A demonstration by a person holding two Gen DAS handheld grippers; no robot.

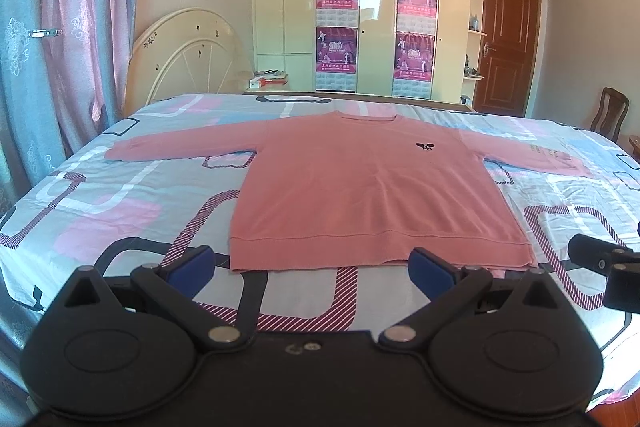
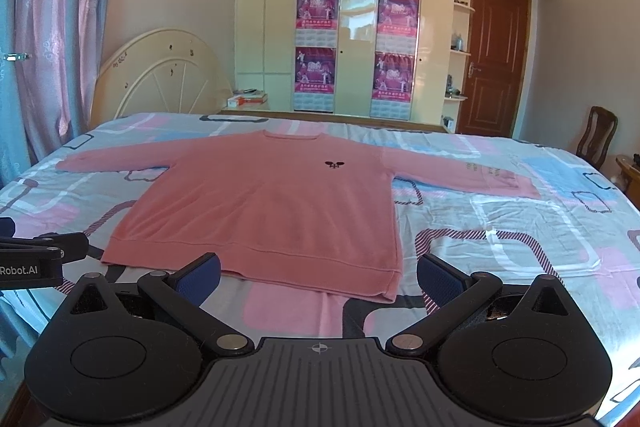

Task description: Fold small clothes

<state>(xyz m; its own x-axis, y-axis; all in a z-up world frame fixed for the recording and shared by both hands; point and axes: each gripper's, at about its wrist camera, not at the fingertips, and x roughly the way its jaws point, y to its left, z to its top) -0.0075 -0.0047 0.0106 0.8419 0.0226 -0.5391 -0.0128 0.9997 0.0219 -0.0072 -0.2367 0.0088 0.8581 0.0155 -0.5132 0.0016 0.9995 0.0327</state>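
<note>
A pink long-sleeved sweater (image 1: 360,187) (image 2: 264,211) lies flat on the bed, front up, both sleeves spread out sideways, a small black emblem on its chest. Its hem faces me. My left gripper (image 1: 312,273) is open just short of the hem, nearer the sweater's left half, with nothing between its blue pads. My right gripper (image 2: 318,281) is also open, just before the hem's right corner, holding nothing. The right gripper's tip shows at the right edge of the left wrist view, and the left gripper's tip at the left edge of the right wrist view.
The bed (image 1: 120,195) (image 2: 520,239) carries a patterned sheet in pink, blue and white. Behind it stand a cream headboard (image 1: 188,55), a tall wardrobe (image 1: 376,7) with posters, and a brown door (image 1: 506,39). Curtains (image 1: 48,47) hang at left; a wooden chair (image 1: 610,117) sits at right.
</note>
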